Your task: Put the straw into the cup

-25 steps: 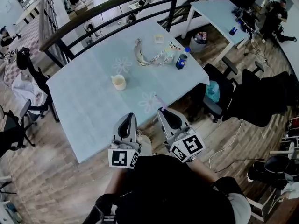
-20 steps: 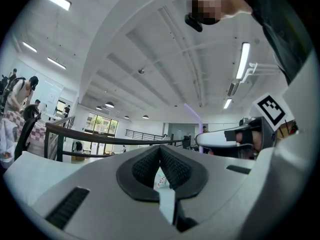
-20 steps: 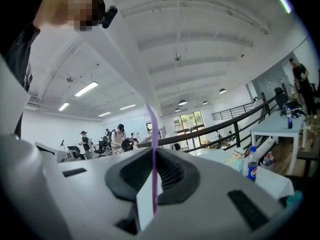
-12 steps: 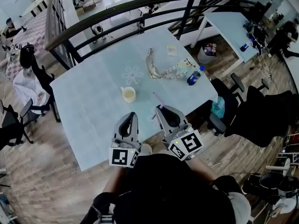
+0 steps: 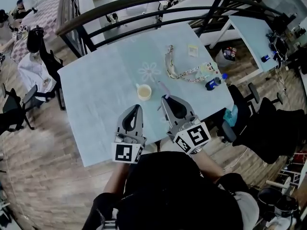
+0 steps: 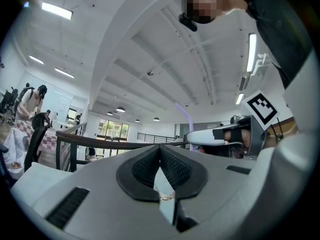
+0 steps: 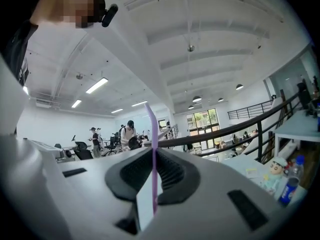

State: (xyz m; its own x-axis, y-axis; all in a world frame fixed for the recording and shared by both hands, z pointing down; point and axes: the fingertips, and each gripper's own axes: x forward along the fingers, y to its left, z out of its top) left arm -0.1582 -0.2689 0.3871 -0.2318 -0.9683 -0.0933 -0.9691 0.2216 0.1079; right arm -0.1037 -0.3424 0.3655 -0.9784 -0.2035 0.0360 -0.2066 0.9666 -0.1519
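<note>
A cream cup (image 5: pixel 144 92) stands upright on the pale blue table (image 5: pixel 96 95), near its front middle. My right gripper (image 5: pixel 166 99) is shut on a thin lilac straw (image 5: pixel 163 88), which sticks out past the jaws, just right of the cup and apart from it. In the right gripper view the straw (image 7: pixel 151 134) runs upright between the closed pads of the right gripper (image 7: pixel 152 151). My left gripper (image 5: pixel 137 109) hovers just in front of the cup, jaws together, holding nothing. In the left gripper view the left gripper (image 6: pixel 160 149) is shut, and the straw (image 6: pixel 183 118) rises to its right.
A lanyard with a card (image 5: pixel 184 71) lies behind the cup, with a small packet (image 5: pixel 193 51) further back. A blue bottle (image 5: pixel 214 83) lies near the table's right edge. A black railing (image 5: pixel 144 13) borders the far side. Office chairs (image 5: pixel 249 114) stand at the right.
Both grippers have come closer to the cup, which now sits just beyond their tips. The straw's end now stands next to the cup. The grip has not changed.
</note>
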